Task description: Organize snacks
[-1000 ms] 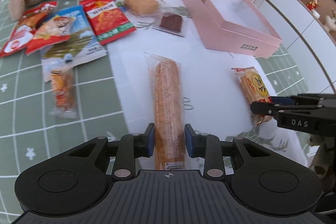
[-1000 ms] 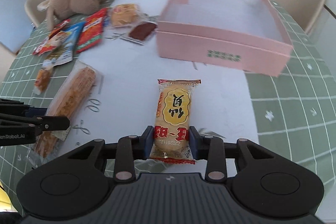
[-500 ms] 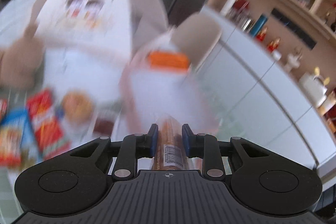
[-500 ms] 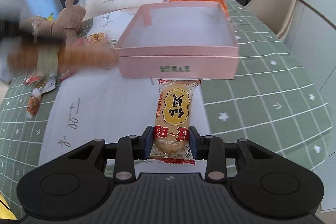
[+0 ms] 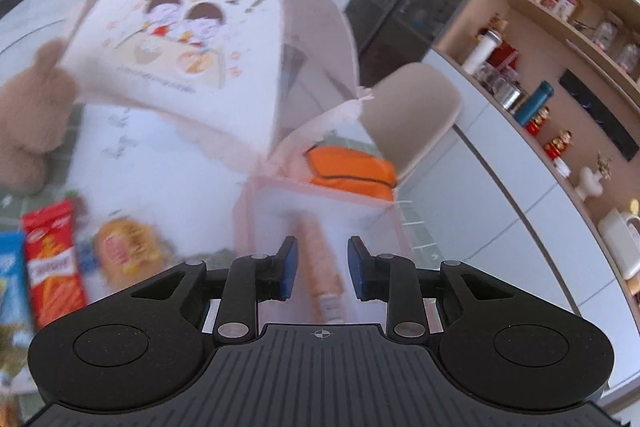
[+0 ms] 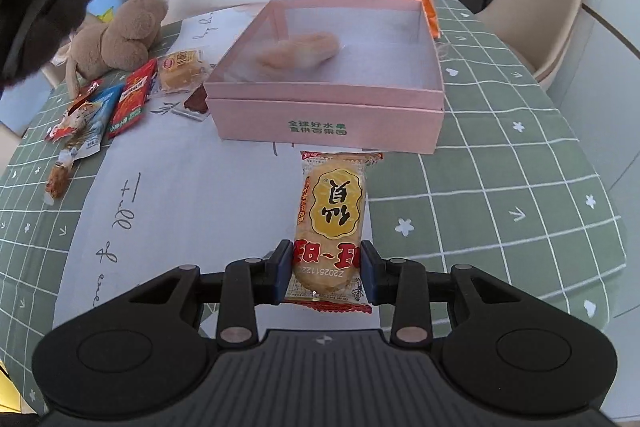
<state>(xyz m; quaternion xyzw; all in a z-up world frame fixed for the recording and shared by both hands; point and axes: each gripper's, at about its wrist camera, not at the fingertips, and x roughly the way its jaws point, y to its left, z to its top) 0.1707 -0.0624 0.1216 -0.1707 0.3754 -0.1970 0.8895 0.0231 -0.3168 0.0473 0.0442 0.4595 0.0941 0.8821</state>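
Your left hand-held gripper (image 5: 322, 269) had just let go; the long snack (image 5: 320, 259) dropped blurry over the pink box (image 5: 244, 211).

- The long orange snack stick in a clear wrapper (image 5: 320, 267) was smeared by motion in both views; in the right wrist view it was only a pale blur (image 6: 298, 53) inside the pink cardboard box (image 6: 324, 115).
- Whether the stick touched the left tongs (image 5: 322, 269) could not be told.
- The red and blue snack packets (image 5: 52, 267) were blurred, and the picture's left edge cut them off.
- The brown plush toy (image 5: 28, 115) was cropped there too.
- The right tongs (image 6: 326, 273) hid the lower sides of the yellow rice cracker packet (image 6: 332, 211).
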